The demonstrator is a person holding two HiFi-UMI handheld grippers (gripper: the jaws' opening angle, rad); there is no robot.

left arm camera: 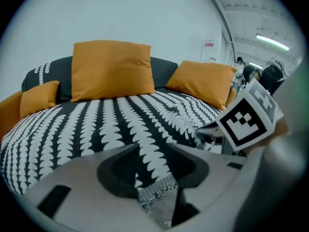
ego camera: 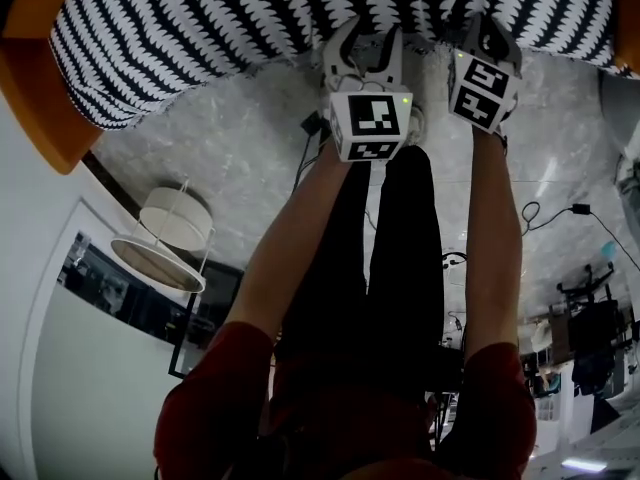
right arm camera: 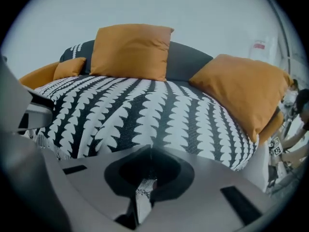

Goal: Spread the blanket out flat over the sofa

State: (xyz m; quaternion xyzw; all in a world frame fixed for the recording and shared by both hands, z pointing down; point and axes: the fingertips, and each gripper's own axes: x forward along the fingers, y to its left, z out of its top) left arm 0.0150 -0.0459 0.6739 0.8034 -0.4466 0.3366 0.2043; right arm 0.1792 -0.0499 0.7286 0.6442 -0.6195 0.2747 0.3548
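Observation:
A black blanket with white leaf stripes (ego camera: 230, 18) lies over the round sofa, whose dark backrest (left arm camera: 161, 69) shows behind the cushions. In the head view both grippers are at the blanket's near edge, side by side. My left gripper (ego camera: 362, 46) is shut on the hem, and a fold of patterned fabric (left arm camera: 154, 190) sits pinched between its jaws. My right gripper (ego camera: 482, 26) is shut on the same edge further right, with a thin strip of hem (right arm camera: 144, 192) caught between its jaws. The blanket (right arm camera: 145, 110) covers most of the seat and hangs over the front.
Orange cushions (left arm camera: 111, 69) (left arm camera: 205, 81) lean on the backrest, and a small one (left arm camera: 38, 95) sits at the left. A white two-tier round side table (ego camera: 165, 238) stands left of my legs. Cables (ego camera: 550, 213) lie on the marbled floor to the right.

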